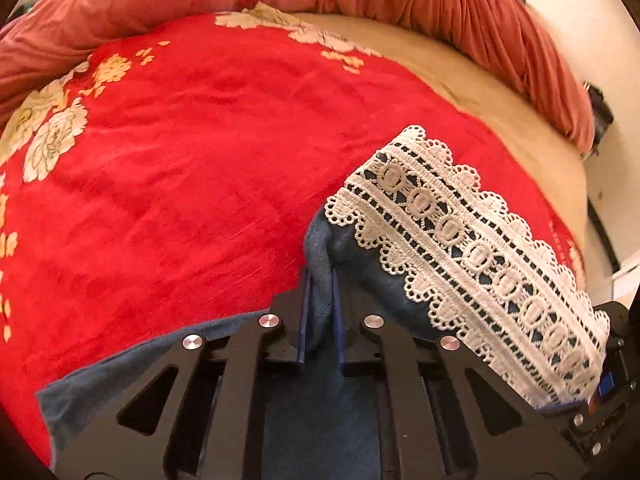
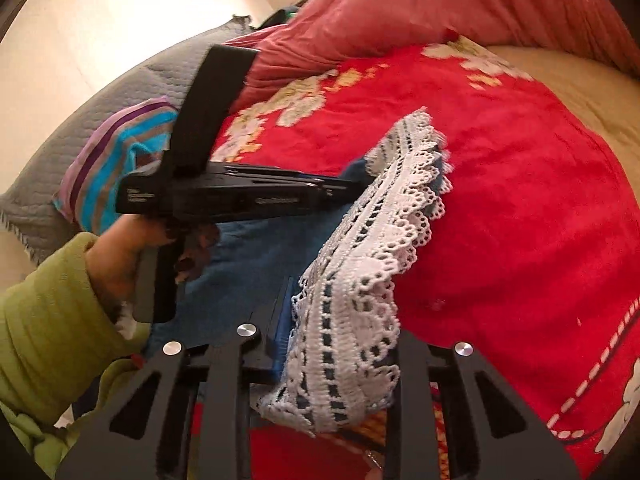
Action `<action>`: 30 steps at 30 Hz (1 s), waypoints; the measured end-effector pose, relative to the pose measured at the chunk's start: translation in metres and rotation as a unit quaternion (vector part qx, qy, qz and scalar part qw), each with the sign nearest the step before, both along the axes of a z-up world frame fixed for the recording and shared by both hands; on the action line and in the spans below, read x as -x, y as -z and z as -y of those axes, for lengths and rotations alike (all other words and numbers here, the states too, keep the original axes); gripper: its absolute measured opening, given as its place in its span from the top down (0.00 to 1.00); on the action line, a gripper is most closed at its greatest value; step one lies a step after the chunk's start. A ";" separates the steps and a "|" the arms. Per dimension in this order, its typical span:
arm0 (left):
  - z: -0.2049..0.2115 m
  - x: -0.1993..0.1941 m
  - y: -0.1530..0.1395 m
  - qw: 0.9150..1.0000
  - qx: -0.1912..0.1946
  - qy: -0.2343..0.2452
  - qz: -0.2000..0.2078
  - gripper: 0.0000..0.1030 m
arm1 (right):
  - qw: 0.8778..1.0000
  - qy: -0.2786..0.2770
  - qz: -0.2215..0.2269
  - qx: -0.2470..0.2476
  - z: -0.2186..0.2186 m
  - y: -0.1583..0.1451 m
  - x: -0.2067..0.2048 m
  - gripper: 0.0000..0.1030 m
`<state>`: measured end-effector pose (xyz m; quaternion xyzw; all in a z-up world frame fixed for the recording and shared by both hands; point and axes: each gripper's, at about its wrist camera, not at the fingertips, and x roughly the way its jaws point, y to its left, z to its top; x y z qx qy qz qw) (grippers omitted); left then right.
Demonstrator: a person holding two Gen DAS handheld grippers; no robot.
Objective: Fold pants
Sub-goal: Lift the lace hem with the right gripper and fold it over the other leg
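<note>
Close up, two wrist cams over a bed w/ a red floral blanket [image 1: 192, 168]. The pants [image 1: 352, 248] are blue fabric w/ a wide band of white lace trim [image 1: 472, 248] along the hem, lying on the blanket near the cams.

Left cam: the left gripper [image 1: 320, 300] points steeply down at the bed. Its two black fingers [image 1: 292, 320] are nearly together, pinching a raised fold of the blue fabric at the pant corner, just beside the start of the lace. The lace band runs off diagonally to the lower right, over the gripper's right side. More blue cloth shows under the gripper body.

Right cam: the right gripper [image 2: 340, 344] has the lace hem bunched between its fingers; jaws narrow, clamped on the lace and the blue cloth behind it. The lace arcs up and away from it toward the left gripper [image 2: 344, 192], seen side-on and held by a hand [image 2: 124, 256] in a green sleeve [image 2: 52, 328].

Around the edges: a salmon-pink duvet [image 1: 460, 4] piled at the far side, tan sheet [image 1: 500, 112], a grey quilted pad [image 2: 132, 84] and a striped cloth [image 2: 108, 160] at left.
</note>
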<state>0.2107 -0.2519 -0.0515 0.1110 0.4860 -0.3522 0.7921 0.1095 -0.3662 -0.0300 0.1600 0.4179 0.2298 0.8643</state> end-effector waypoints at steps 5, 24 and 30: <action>-0.026 0.003 -0.018 0.999 0.042 -0.023 0.005 0.97 | 0.999 -0.030 0.023 0.014 -0.025 -0.022 0.000 0.81; -0.258 0.040 -0.033 0.950 0.160 -0.269 0.004 0.66 | 0.973 -0.206 0.037 0.093 -0.194 -0.036 0.003 0.82; -0.306 0.069 -0.013 0.920 0.247 -0.302 -0.033 0.61 | 0.962 -0.227 0.033 0.147 -0.232 -0.017 0.016 0.75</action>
